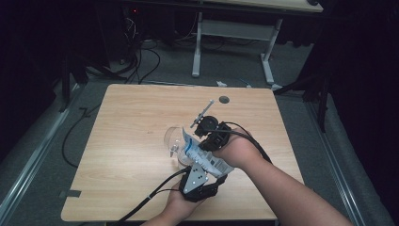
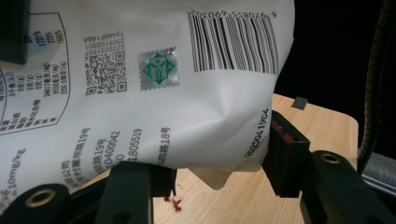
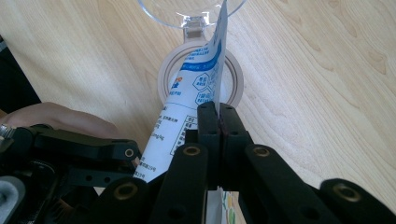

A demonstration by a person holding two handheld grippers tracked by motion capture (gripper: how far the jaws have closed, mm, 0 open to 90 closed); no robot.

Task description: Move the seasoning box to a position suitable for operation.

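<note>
Bag: a white printed bag [image 1: 203, 157] is held up over the wooden table [image 1: 127, 141], between both grippers.
Left gripper [image 1: 195, 181]: its jaws hug the fat part of the bag (the side with the bar code [image 2: 233, 39]).
Right gripper [image 3: 218, 116]: its jaws are pinched tight on the bag's thin edge.
Jar: a clear jar [image 1: 175, 140] lies on the table; the bag's top points into its round mouth [image 3: 201, 77].
</note>
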